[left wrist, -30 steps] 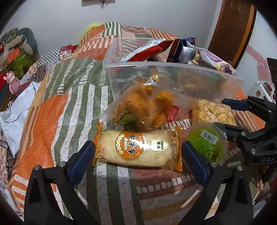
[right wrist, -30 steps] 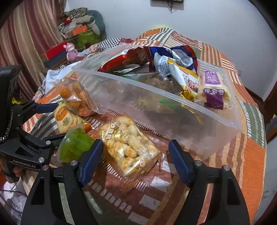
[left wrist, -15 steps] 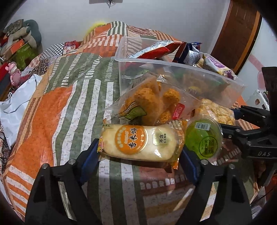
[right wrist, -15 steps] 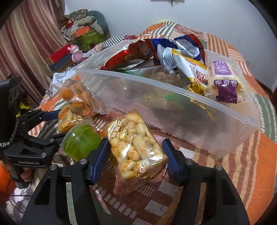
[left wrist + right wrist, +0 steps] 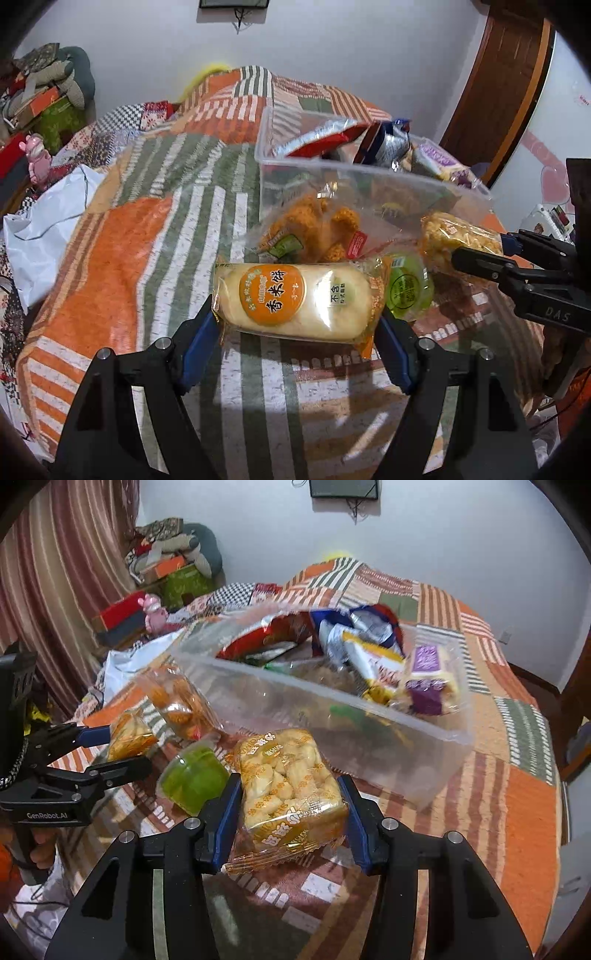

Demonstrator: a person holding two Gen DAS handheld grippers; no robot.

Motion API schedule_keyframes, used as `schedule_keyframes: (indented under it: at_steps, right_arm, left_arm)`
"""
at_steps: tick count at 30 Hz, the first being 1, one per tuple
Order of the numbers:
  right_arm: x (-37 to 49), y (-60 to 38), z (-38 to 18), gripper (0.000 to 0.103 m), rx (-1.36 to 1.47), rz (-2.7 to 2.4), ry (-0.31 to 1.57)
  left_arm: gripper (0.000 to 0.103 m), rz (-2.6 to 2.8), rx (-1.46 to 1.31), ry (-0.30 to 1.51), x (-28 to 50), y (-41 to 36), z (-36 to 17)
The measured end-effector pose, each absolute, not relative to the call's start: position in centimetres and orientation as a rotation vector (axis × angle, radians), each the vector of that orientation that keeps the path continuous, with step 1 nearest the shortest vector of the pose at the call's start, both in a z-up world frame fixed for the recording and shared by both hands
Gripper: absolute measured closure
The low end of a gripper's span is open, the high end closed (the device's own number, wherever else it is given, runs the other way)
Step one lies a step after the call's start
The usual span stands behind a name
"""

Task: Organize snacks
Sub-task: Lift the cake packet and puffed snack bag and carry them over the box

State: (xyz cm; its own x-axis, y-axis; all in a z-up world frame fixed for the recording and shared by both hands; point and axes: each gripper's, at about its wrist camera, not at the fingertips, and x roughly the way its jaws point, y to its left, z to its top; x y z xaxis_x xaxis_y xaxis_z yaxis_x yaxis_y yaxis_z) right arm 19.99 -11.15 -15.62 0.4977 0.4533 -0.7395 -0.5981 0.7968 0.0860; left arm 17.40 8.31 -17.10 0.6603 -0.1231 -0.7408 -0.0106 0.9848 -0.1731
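My left gripper [image 5: 297,328] is shut on a long pale rice cake pack [image 5: 295,301] with an orange round label, held lifted off the quilt. My right gripper [image 5: 291,805] is shut on a clear bag of yellow puffed snacks [image 5: 288,786], also lifted. That bag also shows in the left wrist view [image 5: 458,236]. A green jelly cup [image 5: 194,777] and a bag of orange fried snacks [image 5: 177,701] lie on the quilt in front of a clear plastic bin [image 5: 406,746] that holds several snack packs.
The patchwork quilt [image 5: 129,258] covers the bed. A white plastic bag [image 5: 44,229] lies at its left edge. Boxes, a pink toy [image 5: 153,611] and folded clothes stand beyond by the curtain. A wooden door [image 5: 498,92] is at the right.
Both grippers closed in and shut on their packs, then lifted them. The rice cake pack and the puffed snack bag now sit between the pads, off the quilt.
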Motion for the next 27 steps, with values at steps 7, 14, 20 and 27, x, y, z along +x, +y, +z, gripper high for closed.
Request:
schedule_keyframes:
  at_steps: [7, 14, 20, 27]
  right_arm:
    - [19.4, -12.2, -13.7, 0.056, -0.149, 0.636, 0.773]
    - [19.3, -12.6, -11.8, 0.056, -0.118, 0.622, 0.704]
    - [20.3, -12.5, -11.0, 0.056, -0.096, 0.612, 0.672]
    - [21.7, -12.5, -10.8, 0.056, -0.073, 0.599, 0.654]
  left_arm:
    - [0.026, -0.055, -0.165, 0.764, 16.8, 8.5, -13.8]
    - [0.026, -0.075, -0.159, 0.69, 17.5, 7.8, -11.1]
    - [0.026, -0.089, -0.164, 0.642, 18.9, 6.9, -9.6]
    - [0.026, -0.093, -0.161, 0.638, 21.6, 6.1, -9.6]
